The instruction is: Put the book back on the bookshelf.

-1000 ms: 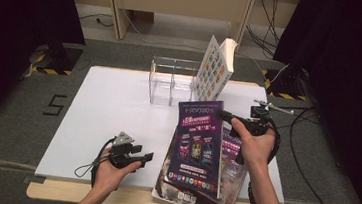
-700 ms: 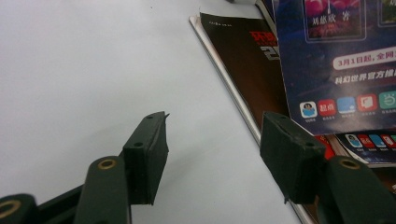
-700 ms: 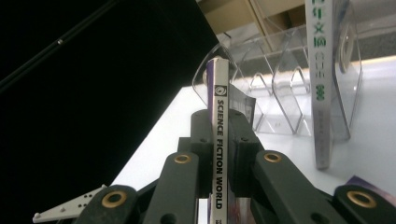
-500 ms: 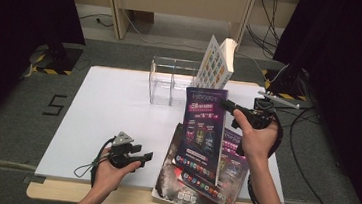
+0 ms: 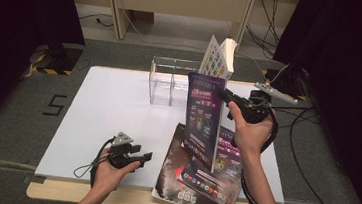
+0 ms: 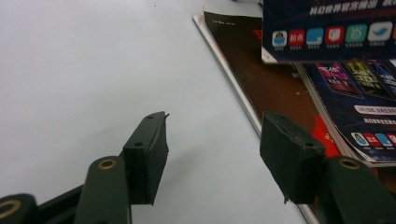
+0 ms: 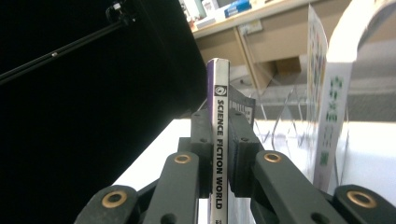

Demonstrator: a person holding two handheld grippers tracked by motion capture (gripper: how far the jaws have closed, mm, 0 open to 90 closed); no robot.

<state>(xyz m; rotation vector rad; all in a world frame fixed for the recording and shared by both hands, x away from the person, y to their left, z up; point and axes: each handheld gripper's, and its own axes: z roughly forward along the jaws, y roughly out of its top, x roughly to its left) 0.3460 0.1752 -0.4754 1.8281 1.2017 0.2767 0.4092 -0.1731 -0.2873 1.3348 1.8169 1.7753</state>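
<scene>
Right hand-held gripper (image 5: pixel 226 95) pinches the spine of a purple glossy magazine (image 5: pixel 203 117), held upright above two magazines (image 5: pixel 202 177) on the white surface (image 5: pixel 113 110). Left hand-held gripper (image 5: pixel 144 155) rests spread, empty.

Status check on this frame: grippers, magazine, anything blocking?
Right gripper clamped on upright magazine, lifted off stack. Left gripper open, empty. Clear rack ahead already holds a book.

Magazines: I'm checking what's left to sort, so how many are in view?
4: one upright in the right tongs, the held magazine; two lying stacked at the table's near edge; one standing in the clear holder. More may be hidden underneath.
</scene>
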